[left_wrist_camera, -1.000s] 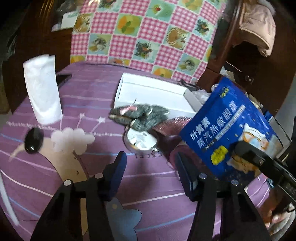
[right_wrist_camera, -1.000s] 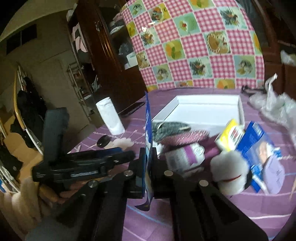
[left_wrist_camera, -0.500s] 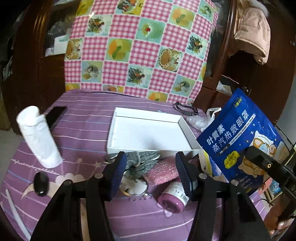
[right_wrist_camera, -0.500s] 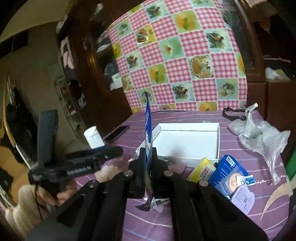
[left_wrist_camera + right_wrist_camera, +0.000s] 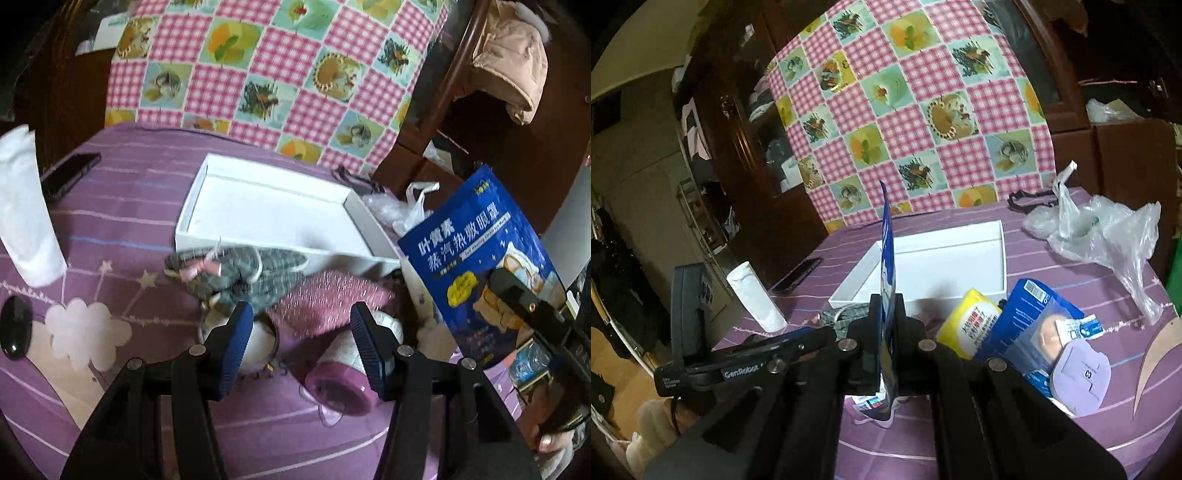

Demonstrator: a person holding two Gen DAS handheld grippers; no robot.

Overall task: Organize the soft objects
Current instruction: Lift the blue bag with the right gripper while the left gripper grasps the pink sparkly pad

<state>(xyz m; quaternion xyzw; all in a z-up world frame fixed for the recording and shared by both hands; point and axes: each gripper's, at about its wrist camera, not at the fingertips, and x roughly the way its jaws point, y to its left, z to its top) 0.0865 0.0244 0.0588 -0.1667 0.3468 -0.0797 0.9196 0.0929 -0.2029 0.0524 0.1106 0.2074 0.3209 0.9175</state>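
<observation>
Up above the table (image 5: pixel 129 206), the right gripper (image 5: pixel 886 317) was clamped on a blue pouch (image 5: pixel 476 258), its fingers pressed flat against both faces and holding it upright in the air (edge-on in the right wrist view (image 5: pixel 887 258), so it read as a thin blue blade). From the left wrist view the pouch hung at the right, its printed front facing the camera, just beside the near right corner of the white tray (image 5: pixel 229 236).

The left gripper (image 5: pixel 301 332) had its jaws wide apart, with nothing between them, poised over a cluster of soft things lying on the purple cloth in front of the tray. Grey slippers (image 5: pixel 236 273) with a small pink bow lay against the tray's near wall. A pink glittery pad (image 5: pixel 325 299) overlapped them on the right. Below that sat a purple-capped roll (image 5: pixel 343 380) on its side, and a round white tin (image 5: pixel 255 339) partly hidden behind the left finger.

Farther left stood a white tissue roll (image 5: pixel 26 214), with a black phone (image 5: pixel 70 173) behind it and a dark oval stone-like thing (image 5: pixel 14 328) near the edge.

On the right side of the table lay a yellow packet (image 5: pixel 971 325), a blue packet (image 5: pixel 1030 317), a lilac card (image 5: pixel 1078 373) and a clear plastic bag (image 5: pixel 1108 229).
</observation>
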